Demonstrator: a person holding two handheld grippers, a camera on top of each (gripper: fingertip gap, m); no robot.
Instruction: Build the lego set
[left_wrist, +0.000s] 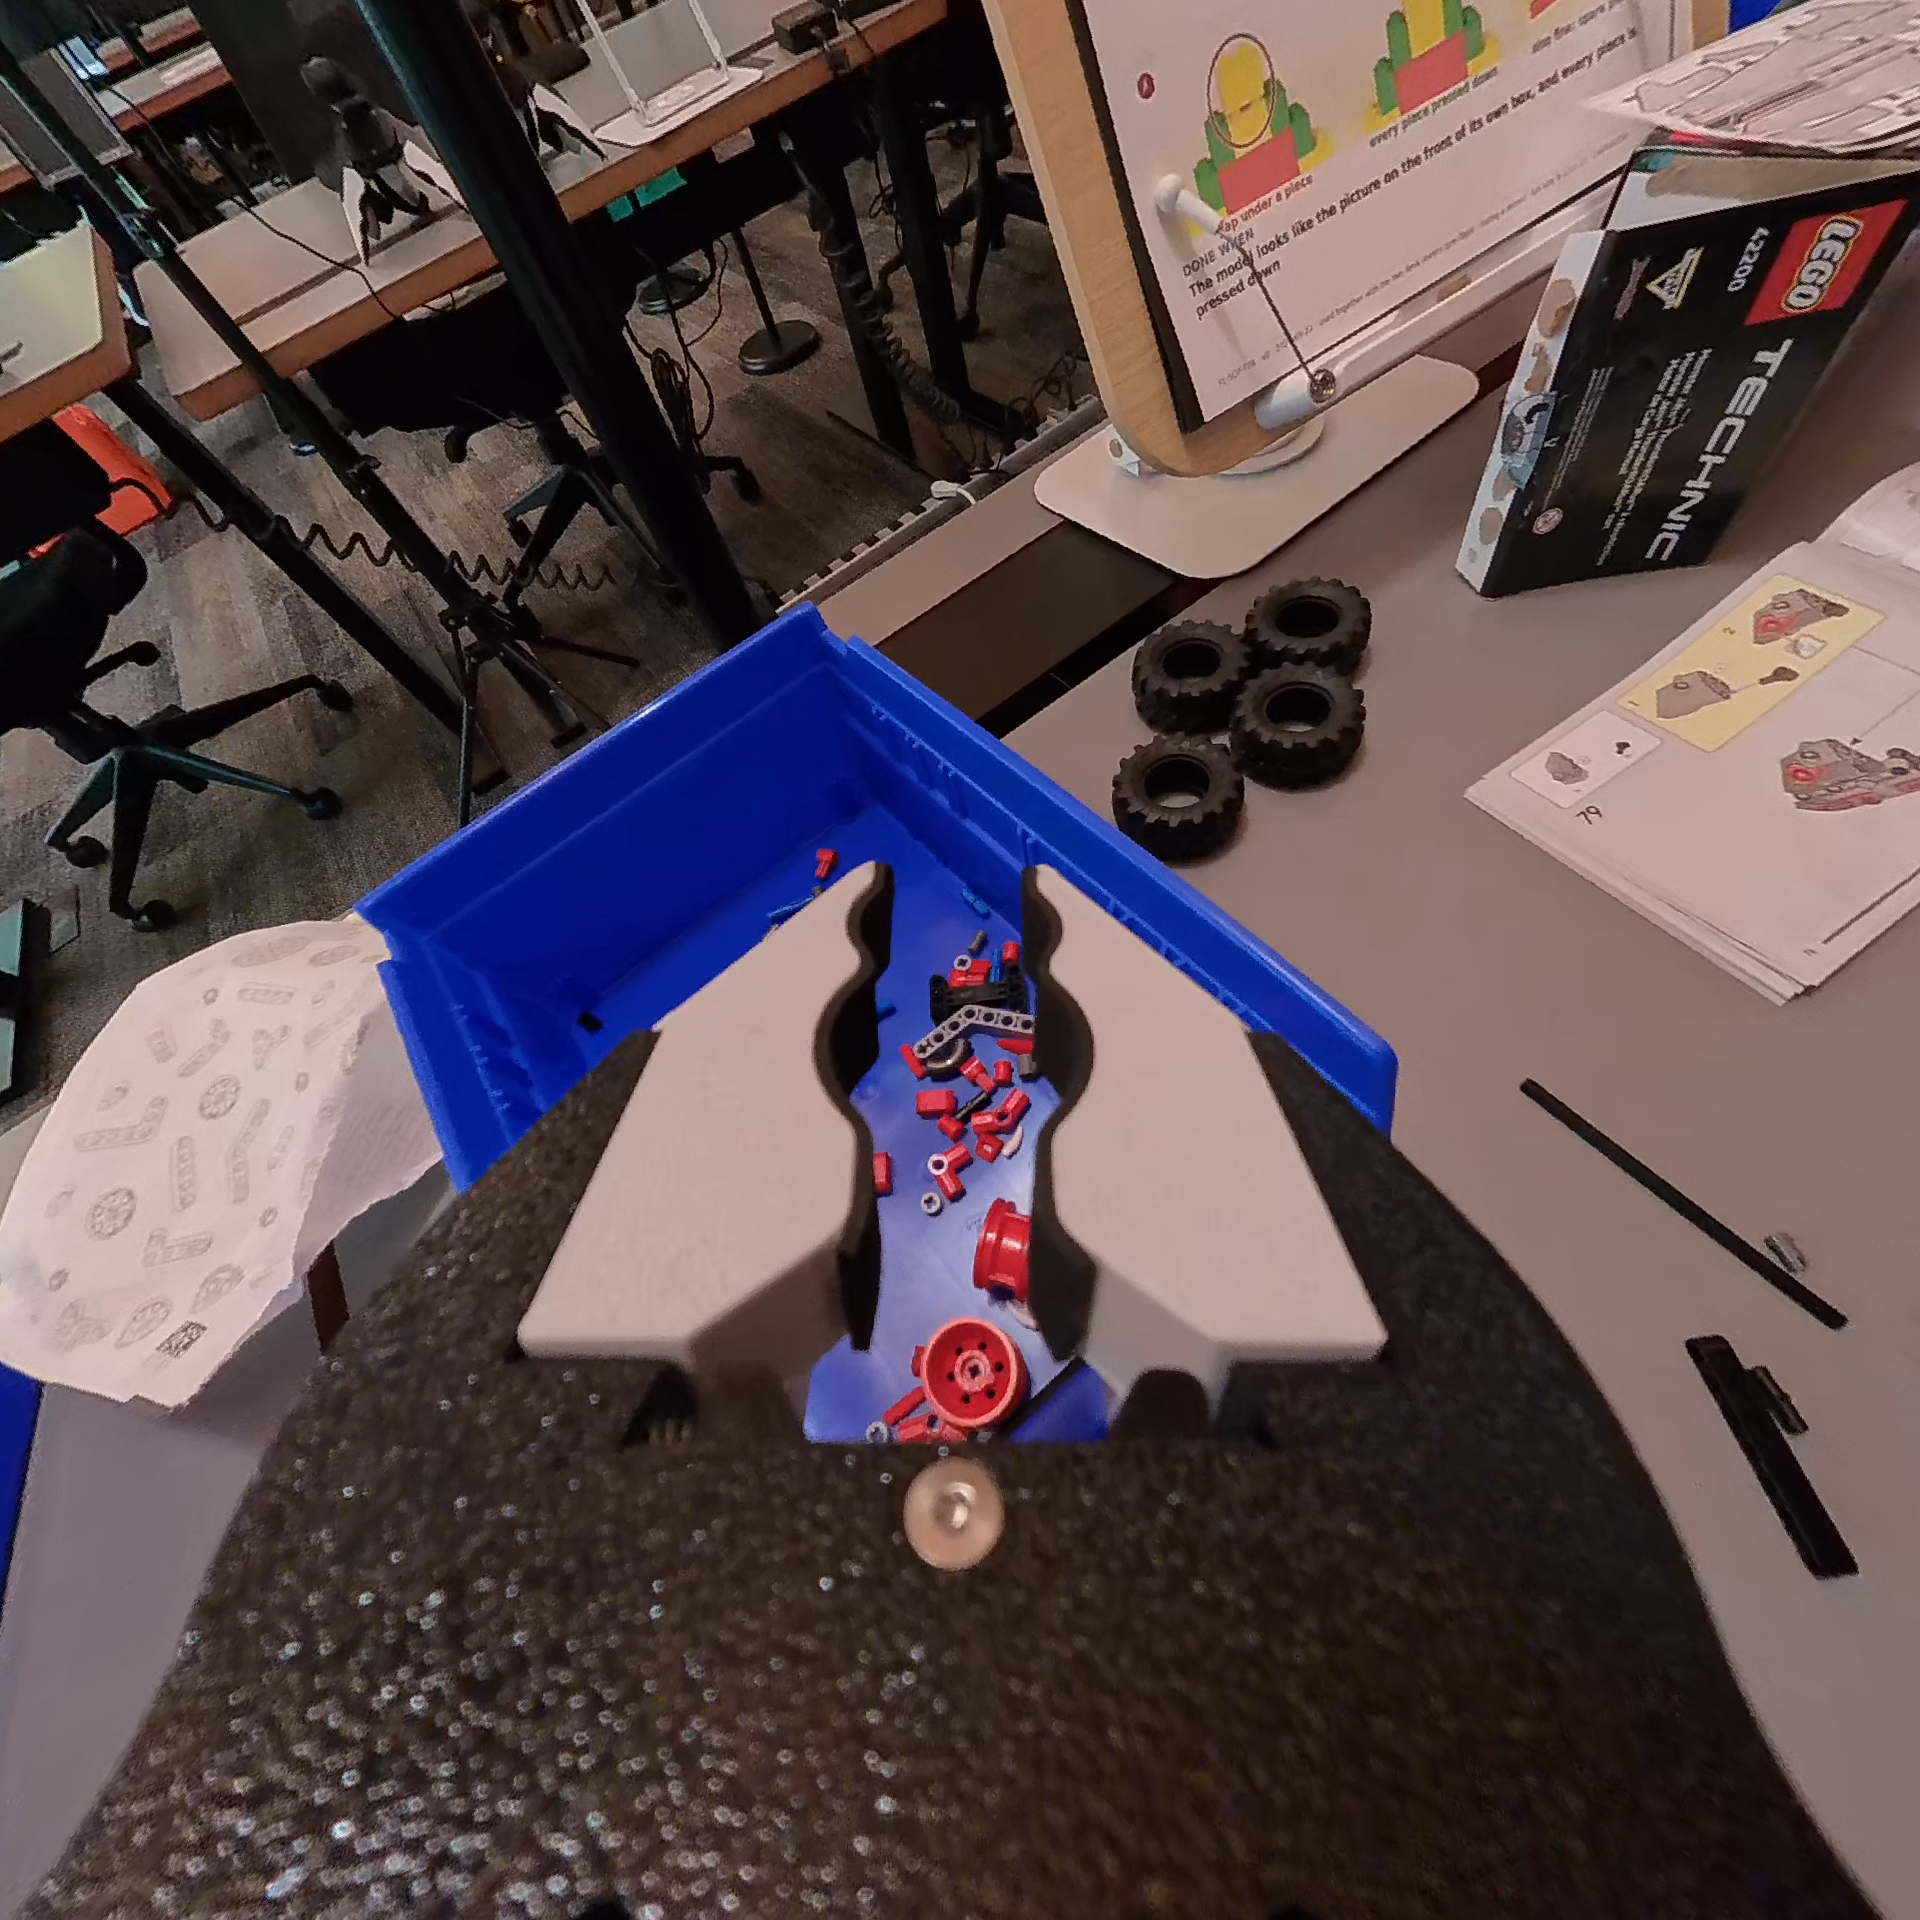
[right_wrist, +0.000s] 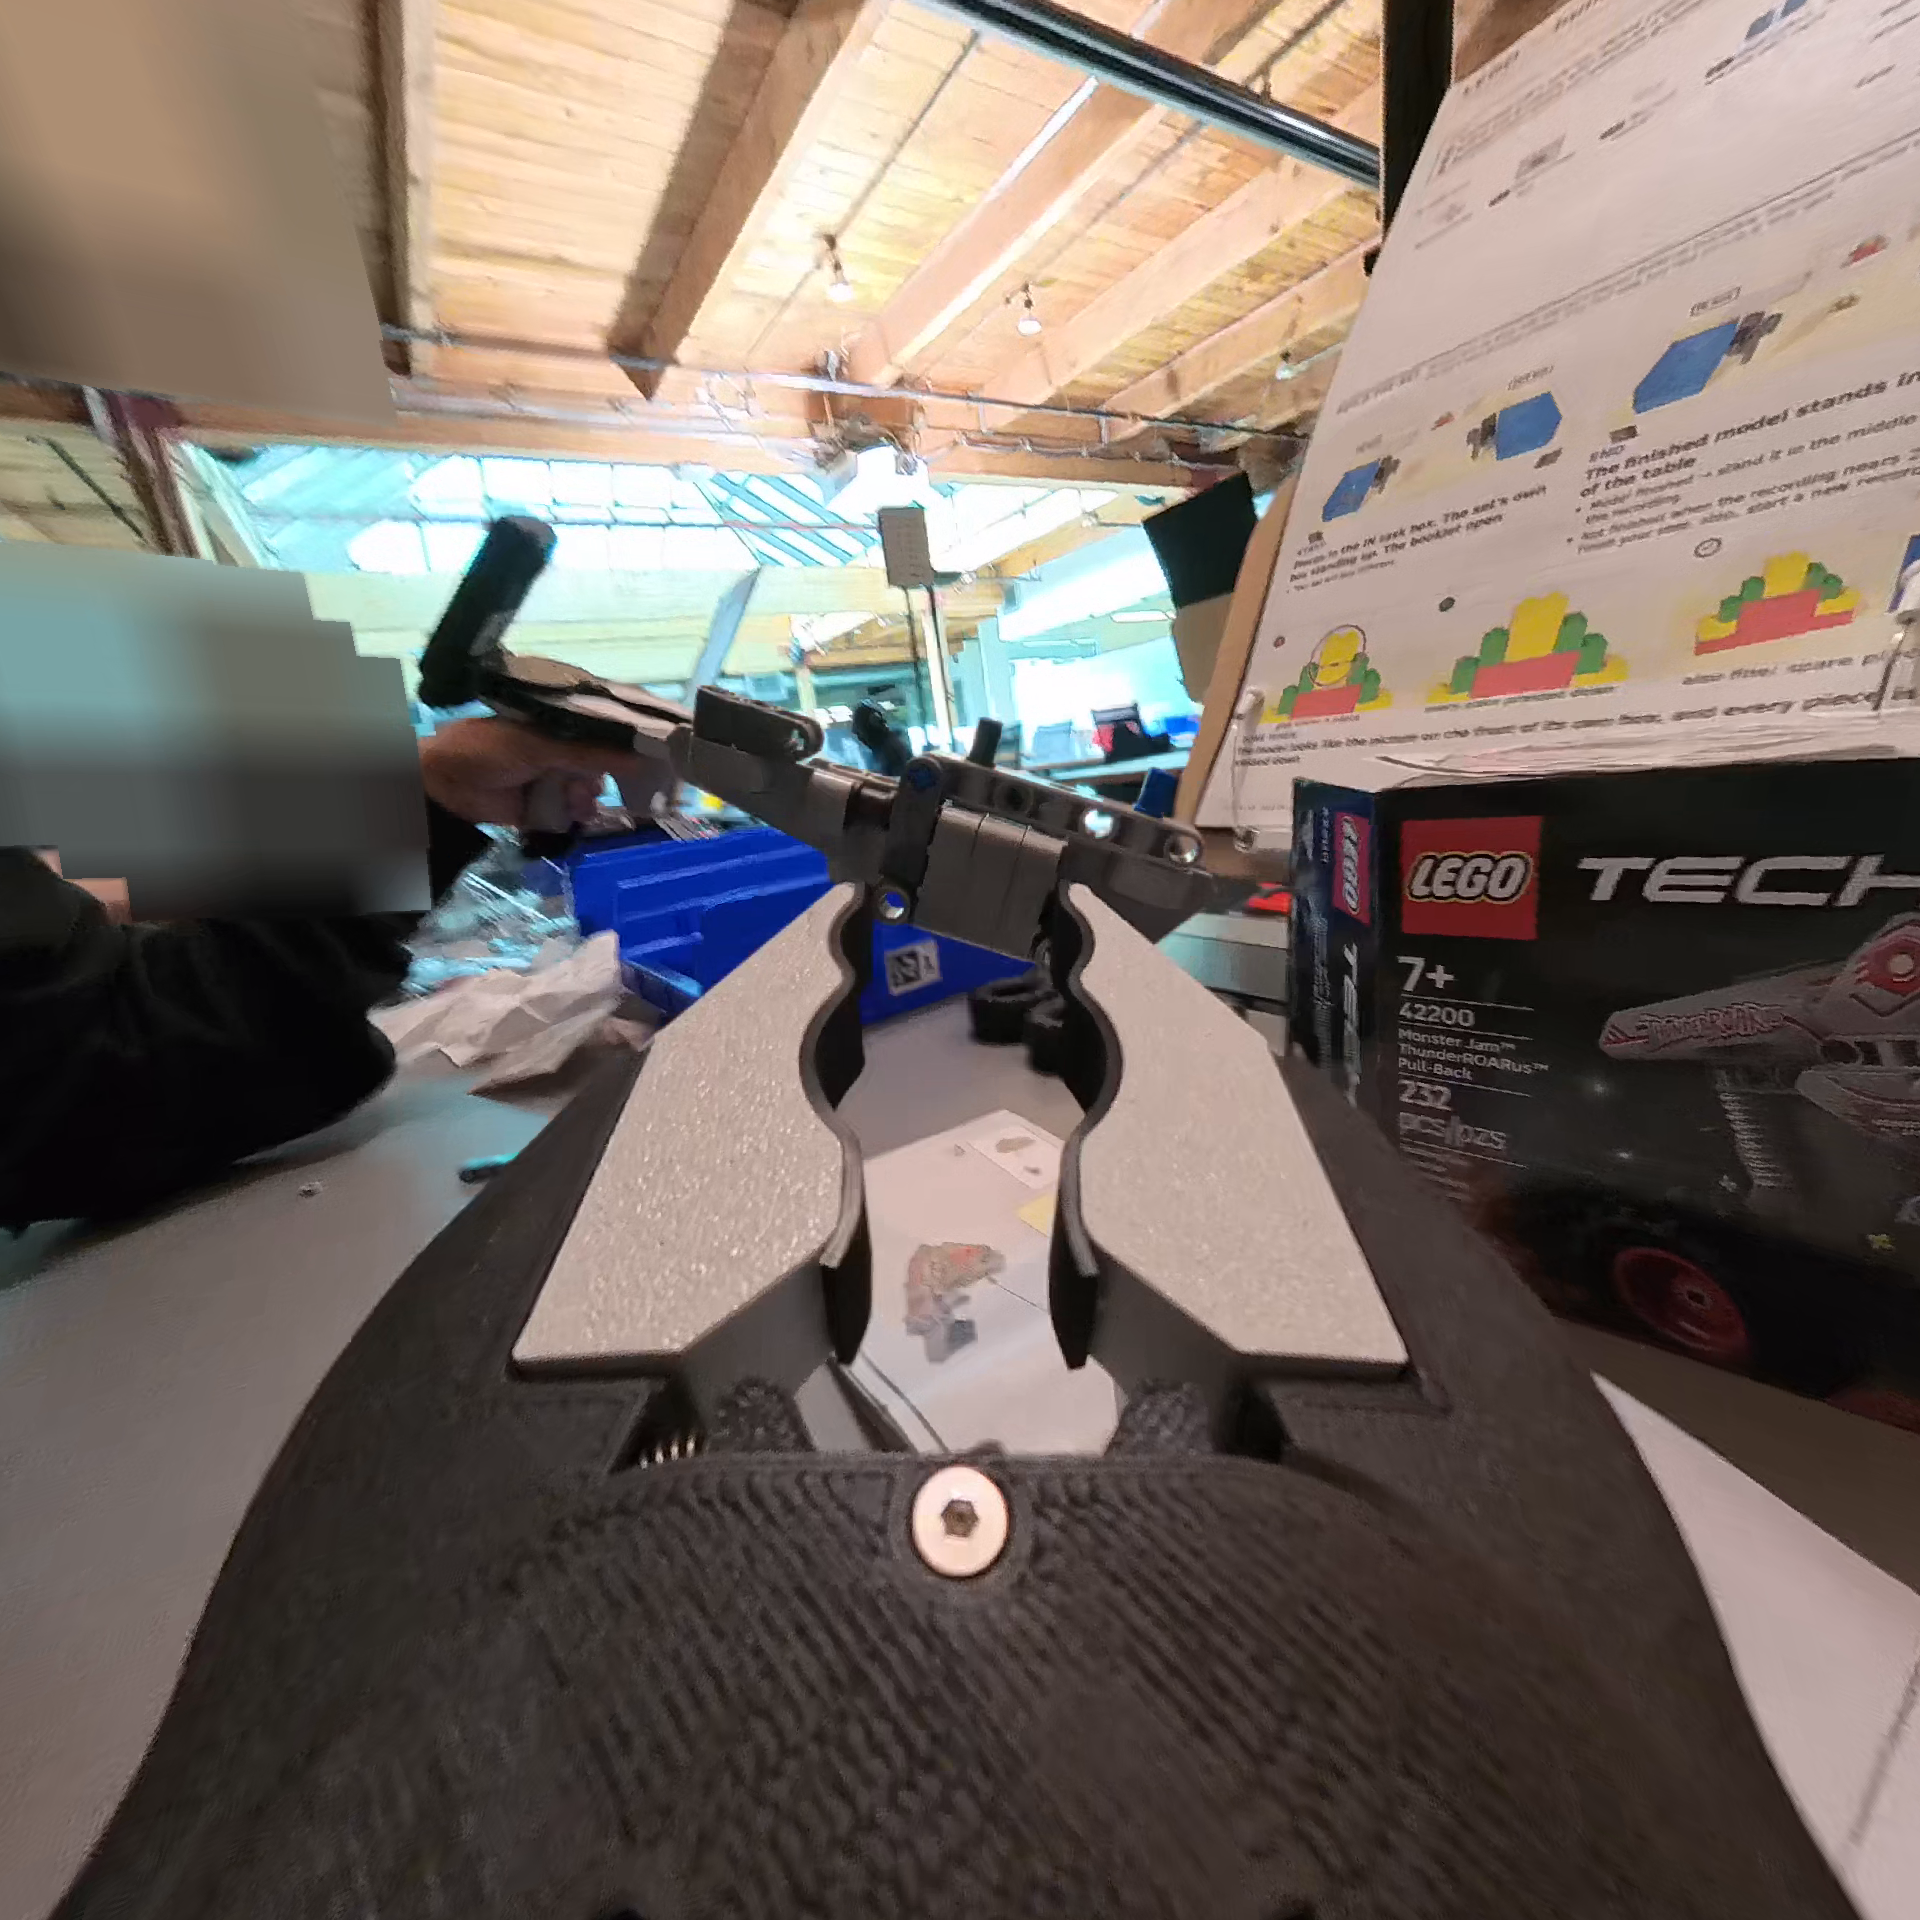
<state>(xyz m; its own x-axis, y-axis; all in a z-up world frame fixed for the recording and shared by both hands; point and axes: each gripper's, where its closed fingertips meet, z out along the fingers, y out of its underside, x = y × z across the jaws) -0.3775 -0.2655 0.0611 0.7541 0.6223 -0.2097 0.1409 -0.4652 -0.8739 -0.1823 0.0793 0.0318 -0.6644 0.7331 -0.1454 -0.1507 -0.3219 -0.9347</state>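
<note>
My left gripper (left_wrist: 958, 883) is open and empty, held above a blue bin (left_wrist: 623, 852). On the bin floor lie several small red, grey and black lego pieces (left_wrist: 977, 1081) and two red wheel hubs (left_wrist: 971, 1377). My right gripper (right_wrist: 956, 914) is shut on a grey lego assembly (right_wrist: 977, 842), a long body of beams and panels held tilted above the table. Behind it in the right wrist view, a person's hand (right_wrist: 499, 769) holds the other gripper (right_wrist: 488, 613) over the blue bin (right_wrist: 707, 894).
Several black tyres (left_wrist: 1236, 717) lie on the grey table (left_wrist: 1455, 987) beside the open instruction booklet (left_wrist: 1714, 769). The lego box (left_wrist: 1662, 374) (right_wrist: 1621, 997) stands at the right, with a standing instruction board (left_wrist: 1299, 187) behind. A black axle (left_wrist: 1683, 1205) and black beam (left_wrist: 1766, 1455) lie right. A torn paper bag (left_wrist: 197, 1132) sits left of the bin.
</note>
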